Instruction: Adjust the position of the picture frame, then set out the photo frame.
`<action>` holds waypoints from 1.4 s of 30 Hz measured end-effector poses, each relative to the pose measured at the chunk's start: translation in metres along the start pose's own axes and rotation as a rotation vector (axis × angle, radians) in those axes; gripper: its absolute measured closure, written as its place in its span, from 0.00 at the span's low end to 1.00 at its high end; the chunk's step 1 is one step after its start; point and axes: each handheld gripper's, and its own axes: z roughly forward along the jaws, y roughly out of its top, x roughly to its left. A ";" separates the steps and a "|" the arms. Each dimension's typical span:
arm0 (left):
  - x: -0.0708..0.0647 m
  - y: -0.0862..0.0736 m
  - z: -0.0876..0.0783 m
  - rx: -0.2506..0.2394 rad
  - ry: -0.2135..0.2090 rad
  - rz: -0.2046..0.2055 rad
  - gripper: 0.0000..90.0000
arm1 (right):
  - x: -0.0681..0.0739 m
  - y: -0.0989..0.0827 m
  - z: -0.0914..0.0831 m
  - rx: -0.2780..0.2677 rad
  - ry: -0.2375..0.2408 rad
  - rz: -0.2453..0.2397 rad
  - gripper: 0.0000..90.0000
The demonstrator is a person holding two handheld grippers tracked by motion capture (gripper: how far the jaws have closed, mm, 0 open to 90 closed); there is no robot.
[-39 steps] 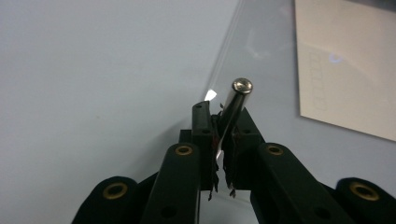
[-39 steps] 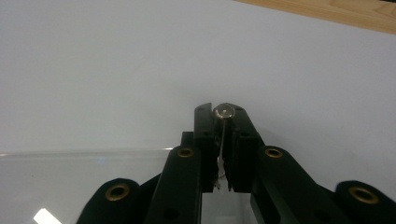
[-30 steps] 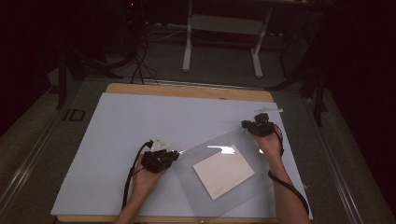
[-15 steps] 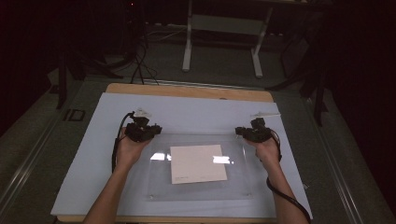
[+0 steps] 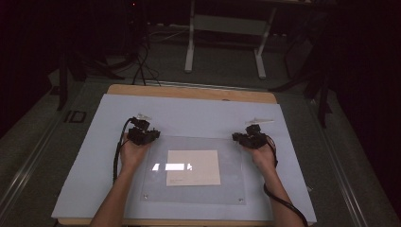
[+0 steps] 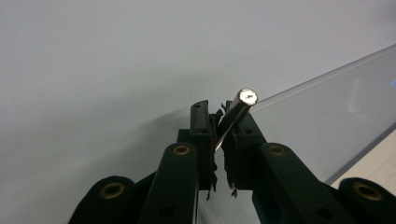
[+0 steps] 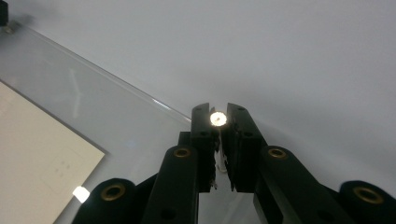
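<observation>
A clear acrylic sheet lies square on the pale blue mat, with a cream paper at its middle. My left gripper is shut at the sheet's far left corner. In the left gripper view the jaws clamp a small shiny metal post at the sheet's edge. My right gripper is shut at the far right corner. There the gripper pinches a bright metal post beside the sheet and the paper.
Small screws mark the sheet's near corners. The mat covers a wooden table. Beyond it are a dark floor, cables and a white stand. Bare mat lies left, right and behind the sheet.
The sheet swung from a tilted pose to square with the table. My left gripper moved up and left to the far left corner. Since half a second ago, little has shifted.
</observation>
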 end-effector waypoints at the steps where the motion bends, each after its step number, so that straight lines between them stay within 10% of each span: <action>1: 0.000 0.000 0.000 -0.003 0.002 -0.005 0.92 | 0.000 -0.001 0.002 0.005 -0.005 -0.004 0.92; 26: 0.005 -0.007 -0.001 -0.025 -0.059 -0.050 0.86 | -0.006 -0.008 0.007 -0.041 0.049 0.032 0.90; 34: 0.005 -0.019 -0.009 -0.140 -0.031 -0.054 0.76 | -0.007 -0.009 0.007 -0.044 0.057 0.035 0.89; 42: -0.007 -0.031 -0.024 -0.290 0.021 0.054 0.88 | -0.008 -0.012 0.009 -0.056 0.061 0.052 0.89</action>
